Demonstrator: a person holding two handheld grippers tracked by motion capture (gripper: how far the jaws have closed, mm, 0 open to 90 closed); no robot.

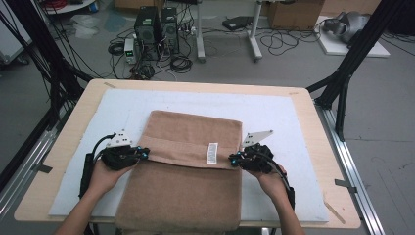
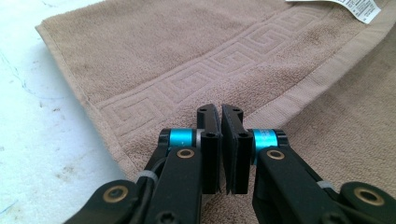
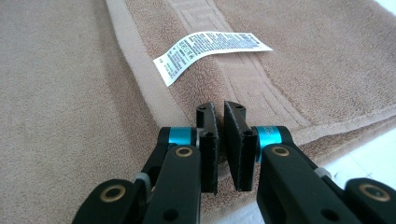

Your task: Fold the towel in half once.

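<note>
my left gripper (image 2: 220,121) has its jaws pinched narrow at the towel's (image 1: 188,166) left edge, right gripper (image 3: 220,119) likewise at the right edge, both by the folded-over hem; can't tell if cloth is caught btwn the pads. the brown towel lies mid-table on the white mat (image 1: 274,110), near end hanging off the front, care label (image 3: 208,49) up by the hem. i reckon: lift both sides level w/ even pull, keep the fold square. no containers on the table to speak of.
</note>
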